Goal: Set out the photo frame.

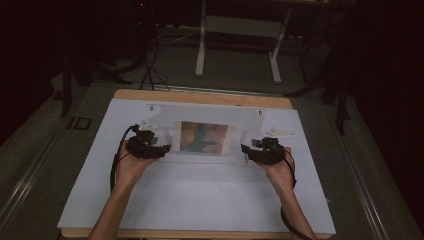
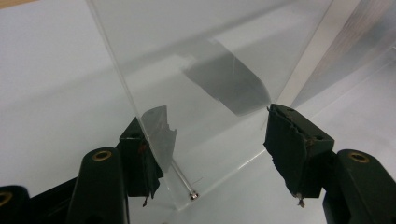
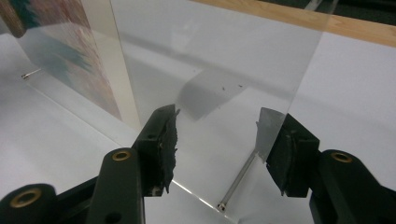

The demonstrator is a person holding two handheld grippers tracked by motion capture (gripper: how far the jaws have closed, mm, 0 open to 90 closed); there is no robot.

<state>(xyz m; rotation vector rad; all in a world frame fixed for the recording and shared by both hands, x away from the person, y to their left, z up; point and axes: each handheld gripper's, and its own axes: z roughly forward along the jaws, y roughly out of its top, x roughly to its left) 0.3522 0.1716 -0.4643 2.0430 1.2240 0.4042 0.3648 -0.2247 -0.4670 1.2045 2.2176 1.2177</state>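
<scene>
A clear acrylic picture stand (image 1: 210,114) stands upright across the middle of the white board (image 1: 200,195). It holds a colourful print (image 1: 202,137) at its centre. My left gripper (image 1: 152,148) is at the stand's left end and my right gripper (image 1: 257,151) at its right end. In the left gripper view the left gripper (image 2: 205,135) is open, with the clear panel (image 2: 201,60) rising between the jaws, close to the left one. In the right gripper view the right gripper (image 3: 222,126) is open astride the panel (image 3: 219,51), with the print (image 3: 60,51) farther left. Small metal pins (image 2: 193,195) (image 3: 223,204) sit at the base corners.
The white board lies on a wooden table whose edge (image 1: 200,96) shows at the back. Beyond it are a dark floor, white desk legs (image 1: 237,45) and loose cables (image 1: 150,72). Bare white board stretches between the stand and the person's forearms.
</scene>
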